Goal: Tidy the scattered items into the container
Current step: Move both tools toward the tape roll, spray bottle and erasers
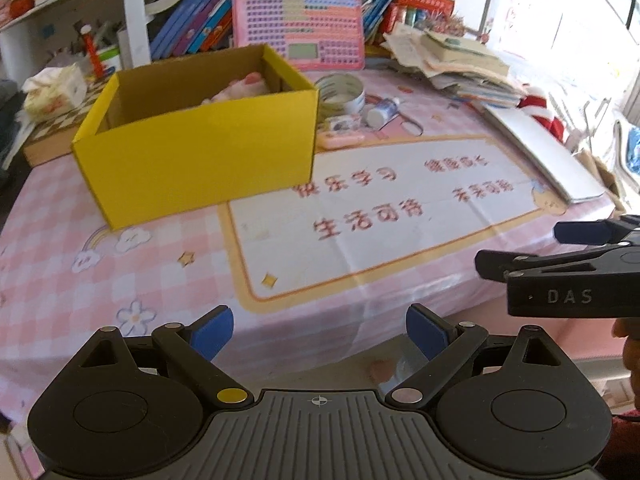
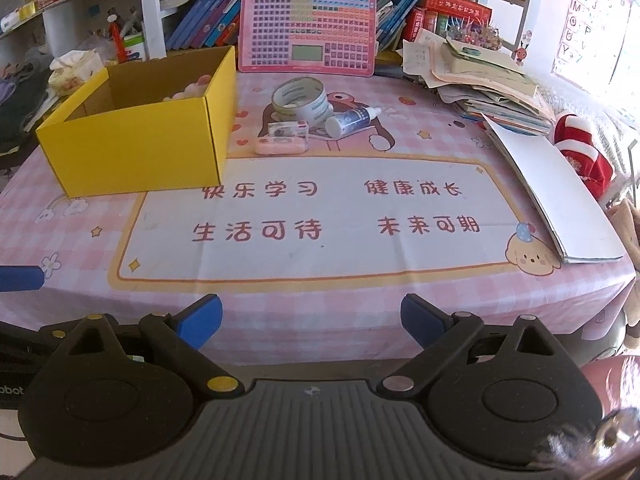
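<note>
Both tongs are hanging over the near edge of the desk (image 2: 320, 280), spread wide and pinching nothing: left tongs (image 1: 320, 330), right tongs (image 2: 312, 316). Yellow box (image 2: 136, 148) is sitting open at back left with a pink item (image 1: 240, 88) already lying inside. Tape roll (image 2: 302, 98), white bottle (image 2: 350, 120), small clear case (image 2: 288, 130) and pink case (image 2: 280, 146) are clustering just right of the box.
</note>
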Motion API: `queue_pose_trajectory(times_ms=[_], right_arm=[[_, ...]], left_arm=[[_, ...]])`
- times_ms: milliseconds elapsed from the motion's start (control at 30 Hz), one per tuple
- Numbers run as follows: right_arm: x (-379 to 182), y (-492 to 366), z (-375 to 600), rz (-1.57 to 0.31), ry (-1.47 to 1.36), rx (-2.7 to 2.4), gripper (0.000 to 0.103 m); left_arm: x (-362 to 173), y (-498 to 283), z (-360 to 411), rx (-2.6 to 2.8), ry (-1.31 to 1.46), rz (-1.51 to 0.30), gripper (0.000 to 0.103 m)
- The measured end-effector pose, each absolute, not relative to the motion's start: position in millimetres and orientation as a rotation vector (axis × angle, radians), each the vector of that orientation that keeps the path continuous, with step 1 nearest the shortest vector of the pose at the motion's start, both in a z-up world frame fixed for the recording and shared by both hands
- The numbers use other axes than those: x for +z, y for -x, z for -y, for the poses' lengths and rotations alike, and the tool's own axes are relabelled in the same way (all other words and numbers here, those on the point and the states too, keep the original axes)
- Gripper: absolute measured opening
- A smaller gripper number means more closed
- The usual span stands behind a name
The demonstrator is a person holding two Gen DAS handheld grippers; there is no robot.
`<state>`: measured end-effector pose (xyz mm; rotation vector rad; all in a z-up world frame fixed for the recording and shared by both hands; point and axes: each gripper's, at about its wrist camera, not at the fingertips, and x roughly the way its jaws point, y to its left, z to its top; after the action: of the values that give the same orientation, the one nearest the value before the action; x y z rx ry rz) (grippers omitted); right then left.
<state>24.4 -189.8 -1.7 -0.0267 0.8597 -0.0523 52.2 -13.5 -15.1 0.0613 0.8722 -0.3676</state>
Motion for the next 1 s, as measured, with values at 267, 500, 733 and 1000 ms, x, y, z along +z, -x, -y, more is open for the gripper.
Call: queue_pose_trajectory(times_ms=[267,500,733,1000], right_arm=[[5,-38,206,-0.814,-0.004,-0.049,0.094],[1,-60,223,-0.830,-0.019,-0.050,0.094],[2,-91,245,-0.815,-0.057,-0.041,0.091],[-3,-130,280,-0.830,-0.110,-0.055,0.090]], left_arm=[[-6,-60,35,-0.433,-0.092,-0.764,0.094],[-6,-77,61,-0.491,-0.137,-0.746,0.094],[-1,-102,89,-0.530,-0.190,-0.695,0.093],[-5,-146,123,-0.529,-0.227,-0.743,0.093]])
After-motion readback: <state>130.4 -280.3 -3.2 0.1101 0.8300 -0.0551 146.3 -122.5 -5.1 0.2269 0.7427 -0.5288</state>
